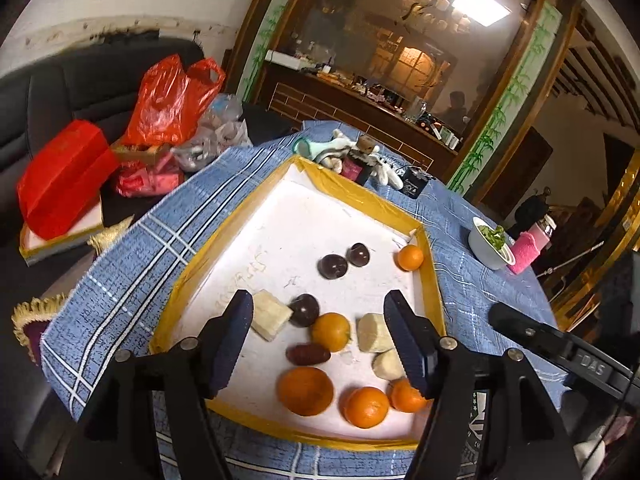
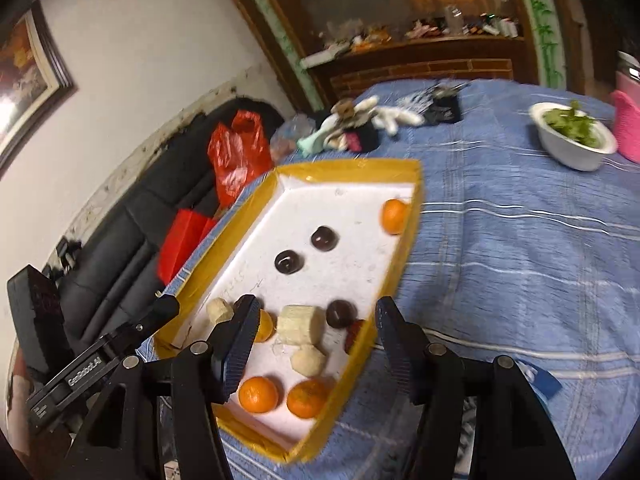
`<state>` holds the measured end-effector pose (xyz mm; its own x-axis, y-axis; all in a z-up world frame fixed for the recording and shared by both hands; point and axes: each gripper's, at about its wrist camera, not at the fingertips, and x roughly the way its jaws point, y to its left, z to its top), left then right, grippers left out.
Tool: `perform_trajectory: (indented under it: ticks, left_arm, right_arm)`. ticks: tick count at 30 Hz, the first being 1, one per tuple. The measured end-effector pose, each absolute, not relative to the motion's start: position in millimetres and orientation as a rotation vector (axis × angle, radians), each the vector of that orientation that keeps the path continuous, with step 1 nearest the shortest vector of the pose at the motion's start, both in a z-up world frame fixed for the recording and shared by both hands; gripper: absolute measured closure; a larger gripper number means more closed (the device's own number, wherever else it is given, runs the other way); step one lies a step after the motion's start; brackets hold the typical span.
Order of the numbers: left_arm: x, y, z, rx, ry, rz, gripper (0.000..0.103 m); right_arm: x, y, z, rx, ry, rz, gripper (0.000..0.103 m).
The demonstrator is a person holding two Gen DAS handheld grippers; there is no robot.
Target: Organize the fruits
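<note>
Both claws, left claw (image 1: 318, 344) and right claw (image 2: 316, 340), hang spread and empty over the tray (image 1: 360, 192); pick one orange (image 1: 331, 331), straddle it squarely, pinch gently.

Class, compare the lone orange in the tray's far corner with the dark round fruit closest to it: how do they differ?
The lone orange is bright orange; the dark round fruit is deep purple-brown and glossy. The orange sits against the tray wall; the dark fruit lies on the open floor. The orange looks slightly larger. Both are round and ungripped.

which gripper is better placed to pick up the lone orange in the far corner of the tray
Probably right. The lone orange sits against the tray's wall on the right gripper's side. The left gripper, also open and empty, hangs over the near fruit cluster.
</note>
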<state>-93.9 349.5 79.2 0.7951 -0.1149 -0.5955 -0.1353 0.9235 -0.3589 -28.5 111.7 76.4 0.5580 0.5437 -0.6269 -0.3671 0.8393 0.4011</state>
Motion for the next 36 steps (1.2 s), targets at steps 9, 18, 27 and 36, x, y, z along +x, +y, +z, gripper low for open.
perform_trajectory:
  ticks: [9,18,27,36]
  left_arm:
    - [-134.7,266.4,118.4,-0.075,0.493,0.15,0.005]
    - [-168.5,214.8,136.6,0.014,0.458,0.133,0.0]
    - [-210.1,189.9,146.3,0.054,0.418,0.1,0.0]
    - [-219.0,187.4,150.7,0.046,0.401,0.089,0.0]
  right_arm:
    - [-86.8,42.4,77.1,0.341,0.717,0.375,0.03]
    - [-132.1,12.9,70.9,0.347,0.689,0.311,0.028]
    - [-175.9,9.3,85.1,0.332,0.618,0.283,0.022]
    - [-198.1,24.6,97.2,0.241,0.545,0.255,0.014]
